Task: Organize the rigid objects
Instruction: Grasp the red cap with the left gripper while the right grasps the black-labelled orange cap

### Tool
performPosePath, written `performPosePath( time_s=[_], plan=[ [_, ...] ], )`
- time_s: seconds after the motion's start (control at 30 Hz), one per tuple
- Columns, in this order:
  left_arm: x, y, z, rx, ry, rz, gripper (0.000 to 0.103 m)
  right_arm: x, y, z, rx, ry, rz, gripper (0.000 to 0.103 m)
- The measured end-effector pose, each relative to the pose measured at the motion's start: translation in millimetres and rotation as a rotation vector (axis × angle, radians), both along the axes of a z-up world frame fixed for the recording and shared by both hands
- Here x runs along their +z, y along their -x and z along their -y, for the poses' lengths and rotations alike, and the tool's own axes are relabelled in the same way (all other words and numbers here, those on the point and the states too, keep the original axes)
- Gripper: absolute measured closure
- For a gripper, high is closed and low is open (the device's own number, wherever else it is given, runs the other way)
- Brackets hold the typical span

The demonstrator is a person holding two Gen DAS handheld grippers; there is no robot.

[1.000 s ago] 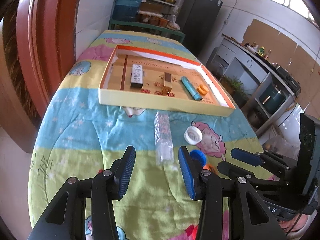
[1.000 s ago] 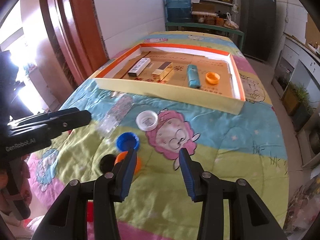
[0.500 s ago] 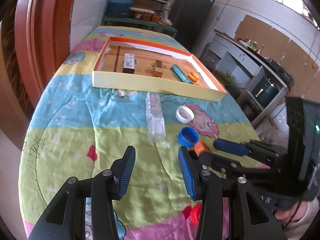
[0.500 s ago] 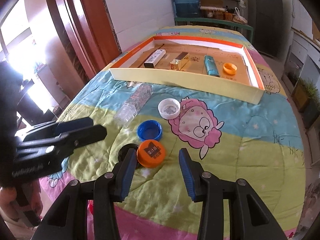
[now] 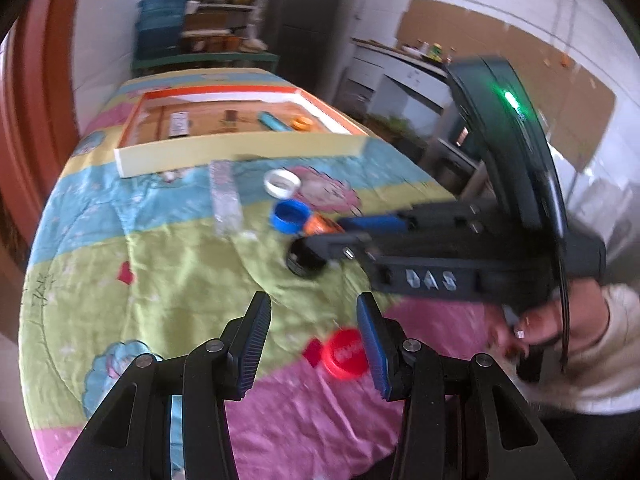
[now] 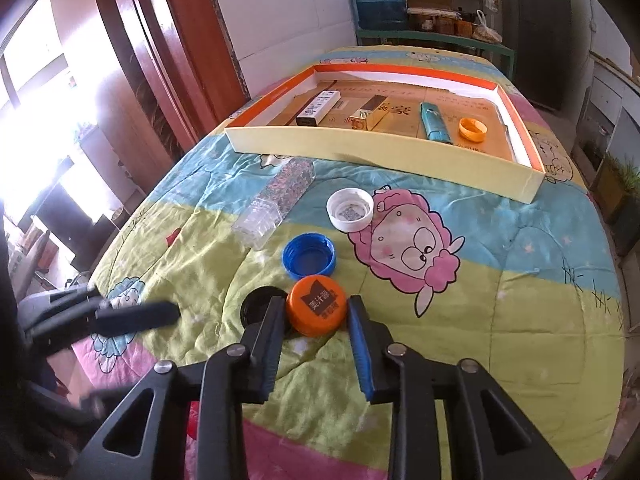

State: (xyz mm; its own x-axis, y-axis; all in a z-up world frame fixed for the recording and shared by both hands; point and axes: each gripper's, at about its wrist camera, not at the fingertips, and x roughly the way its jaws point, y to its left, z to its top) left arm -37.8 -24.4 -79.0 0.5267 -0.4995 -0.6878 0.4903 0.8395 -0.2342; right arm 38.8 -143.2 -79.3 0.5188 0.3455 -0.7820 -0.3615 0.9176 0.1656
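My right gripper (image 6: 316, 312) is open, its jaws on either side of an orange lid (image 6: 317, 305) that lies on the blanket. A black lid (image 6: 262, 304), a blue lid (image 6: 309, 255), a white lid (image 6: 349, 209) and a clear plastic bottle (image 6: 280, 195) lie nearby. My left gripper (image 5: 312, 316) is open and empty above the blanket near a red lid (image 5: 345, 354). It also shows at the left edge of the right wrist view (image 6: 120, 318). The right gripper also shows in the left wrist view (image 5: 332, 236).
An open cardboard box (image 6: 384, 148) at the far end of the table holds a black-and-white pack (image 6: 320, 108), a gold box (image 6: 366, 114), a teal tube (image 6: 434, 122) and an orange lid (image 6: 473, 130). A wooden door frame (image 6: 160, 48) stands at the left.
My right gripper moved forward and down until its jaws bracket the orange lid. My left gripper pulled back toward the near table edge, bringing the red lid into view.
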Motion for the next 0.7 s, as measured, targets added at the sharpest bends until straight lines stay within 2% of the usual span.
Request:
performPosePath(
  time_s=[0.27,0.47,0.53,0.57,0.7],
  plan=[
    [-10.8,20.1,14.1,-0.07,-0.047,0.012,0.057,2.1,4.4,0.8,0.0,0.012,0.011,0.071],
    [-16.4,29.6,21.1,-0.06,-0.124,0.093,0.057,4.3,7.4,2.0,-0.002,0.013,0.014,0.071],
    [-16.8,30.9,20.1,-0.055,-0.125,0.102,0.063,5.0,8.6,2.9,-0.004,0.012,0.015,0.071],
    [-16.8,30.1,18.8,-0.048,-0.123,0.102,0.073,5.3,9.5,3.4,-0.005,0.011,0.016,0.071],
    [-15.5,26.8,9.8,-0.021,-0.089,0.085,0.072,5.8,11.0,5.3,-0.007,0.011,0.018,0.071]
  ],
)
